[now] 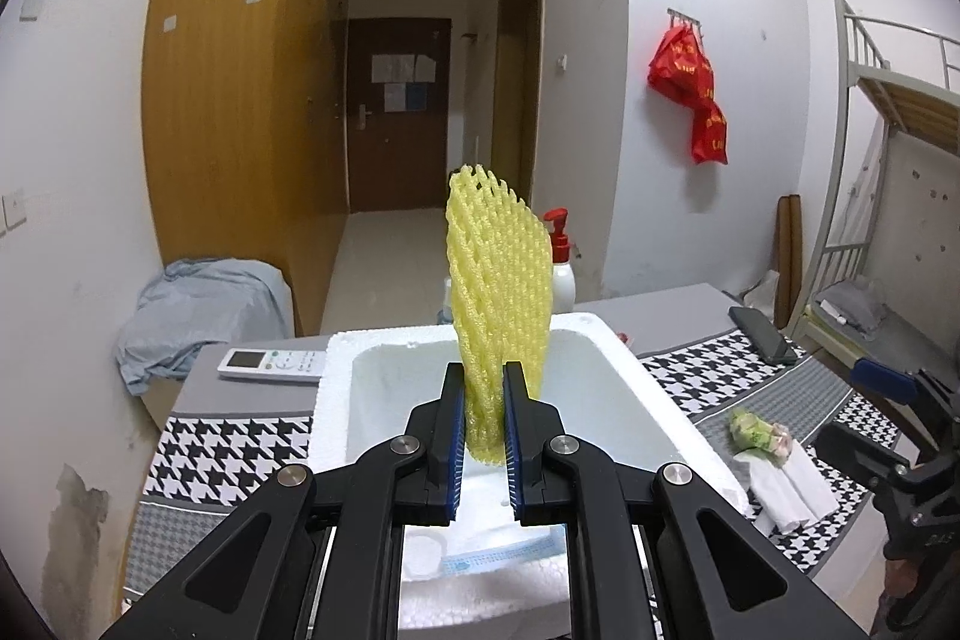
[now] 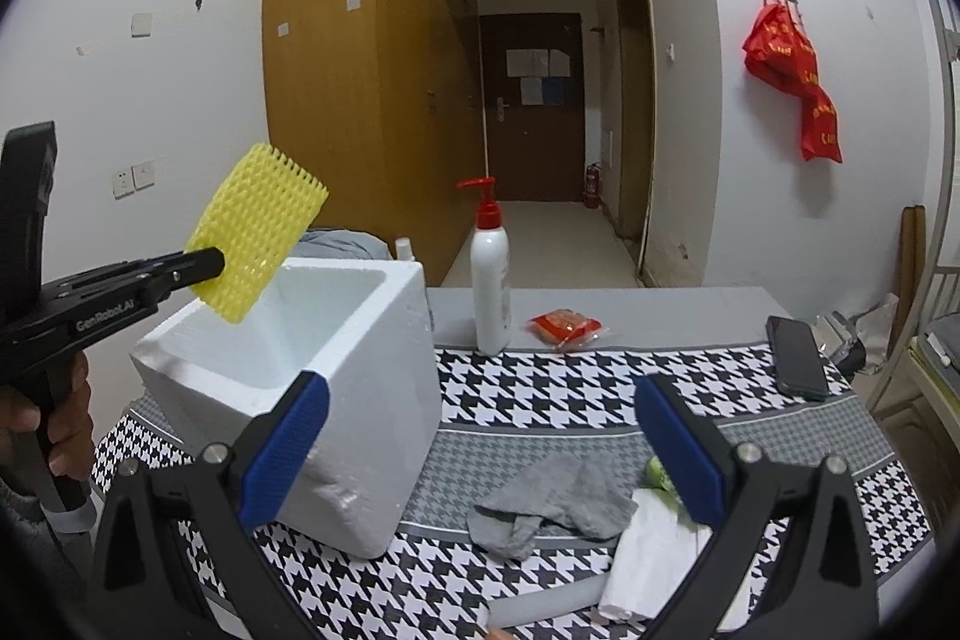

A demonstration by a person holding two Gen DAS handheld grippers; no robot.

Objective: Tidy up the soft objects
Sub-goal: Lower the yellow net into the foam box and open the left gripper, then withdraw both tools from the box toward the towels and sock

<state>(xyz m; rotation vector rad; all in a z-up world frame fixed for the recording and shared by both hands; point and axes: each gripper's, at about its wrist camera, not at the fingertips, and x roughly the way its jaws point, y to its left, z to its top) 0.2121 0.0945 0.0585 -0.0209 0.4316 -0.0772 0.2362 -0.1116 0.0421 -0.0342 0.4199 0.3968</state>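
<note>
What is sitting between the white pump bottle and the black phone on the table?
A small red packet lies between the bottle and the phone, seen in the right wrist view.

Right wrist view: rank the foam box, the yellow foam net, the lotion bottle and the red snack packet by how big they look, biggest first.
1. foam box
2. yellow foam net
3. lotion bottle, close to the net and farther from the camera, so that order is unsure
4. red snack packet

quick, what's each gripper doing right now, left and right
Left gripper: closed on the yellow foam net, held above the white foam box.
Right gripper: open, holding nothing.
</note>
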